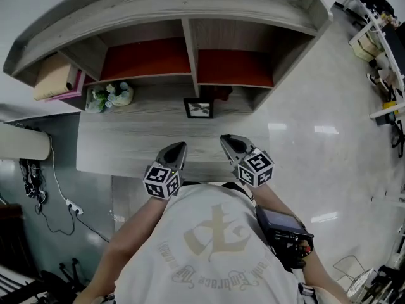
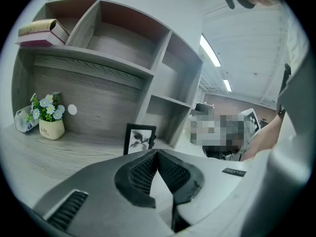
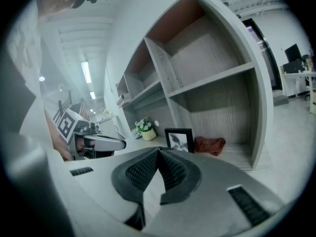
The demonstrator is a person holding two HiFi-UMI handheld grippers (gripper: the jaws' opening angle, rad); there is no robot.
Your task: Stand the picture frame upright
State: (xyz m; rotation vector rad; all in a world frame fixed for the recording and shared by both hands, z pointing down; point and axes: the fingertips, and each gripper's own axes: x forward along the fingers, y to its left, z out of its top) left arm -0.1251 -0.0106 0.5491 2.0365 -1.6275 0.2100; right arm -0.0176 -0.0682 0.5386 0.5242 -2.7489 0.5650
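A small black picture frame [image 1: 199,107] stands upright on the grey wooden desk [image 1: 126,144], near the middle shelf divider. It also shows in the left gripper view, where the picture frame [image 2: 138,138] faces me, and in the right gripper view as the picture frame [image 3: 179,139]. My left gripper [image 1: 179,147] hovers above the desk's near part, shut and empty. My right gripper [image 1: 226,140] is beside it, also shut with nothing held. Both sit well short of the frame. In their own views the left gripper [image 2: 157,153] and right gripper [image 3: 158,151] have tips touching.
A pot of white flowers [image 1: 111,96] sits at the desk's back left. A dark red cloth [image 3: 210,145] lies right of the frame. A book [image 2: 42,29] lies on the upper left shelf. A cable and power strip [image 1: 69,206] trail on the floor at left.
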